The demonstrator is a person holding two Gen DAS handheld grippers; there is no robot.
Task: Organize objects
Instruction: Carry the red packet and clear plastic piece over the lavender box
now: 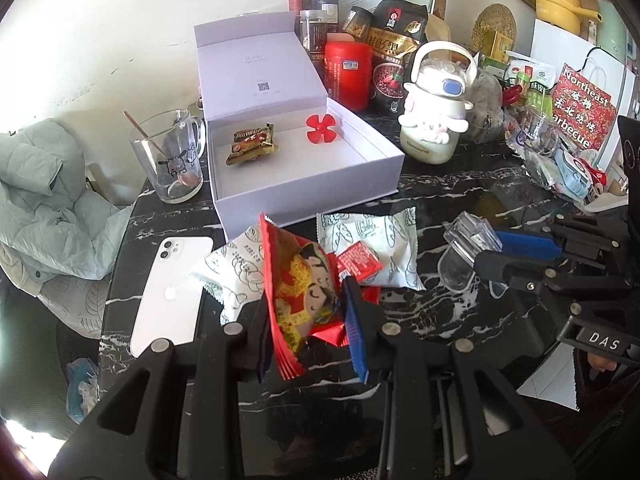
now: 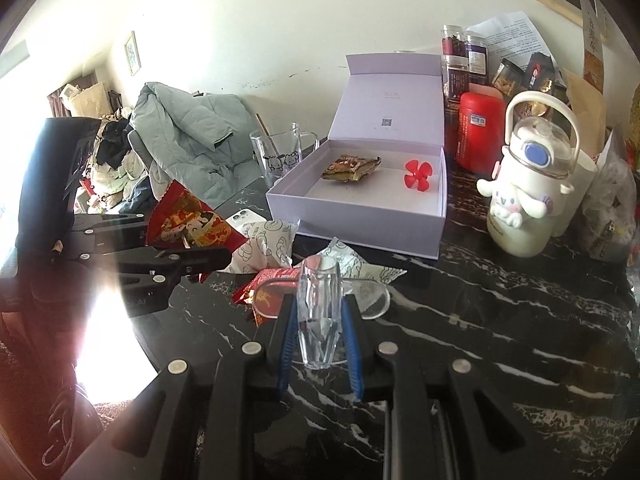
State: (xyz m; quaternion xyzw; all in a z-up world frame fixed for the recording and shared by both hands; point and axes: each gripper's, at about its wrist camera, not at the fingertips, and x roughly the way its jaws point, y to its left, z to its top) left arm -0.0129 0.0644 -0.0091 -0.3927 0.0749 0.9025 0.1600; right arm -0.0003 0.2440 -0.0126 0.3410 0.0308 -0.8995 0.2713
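Left gripper [image 1: 308, 312] pinches a red snack packet [image 1: 298, 288], printed with a cartoon figure, held above the marble table [image 1: 460, 184] in front of the open lilac box [image 1: 304, 184]. Right gripper [image 2: 320, 332] clamps a clear plastic piece [image 2: 318, 316]. Inside the box: a brown wrapped snack [image 1: 252, 144] and a red flower-shaped piece [image 1: 320, 128].

Both tools are matte black plastic frames with triangular cut-outs and round silver screw heads along their linkage bars. The left gripper [image 1: 312, 320] and the right gripper [image 2: 320, 320] carry ribbed blue pads [image 2: 287, 344]. White letters "DAS" [image 1: 604, 343] mark the right tool's body.
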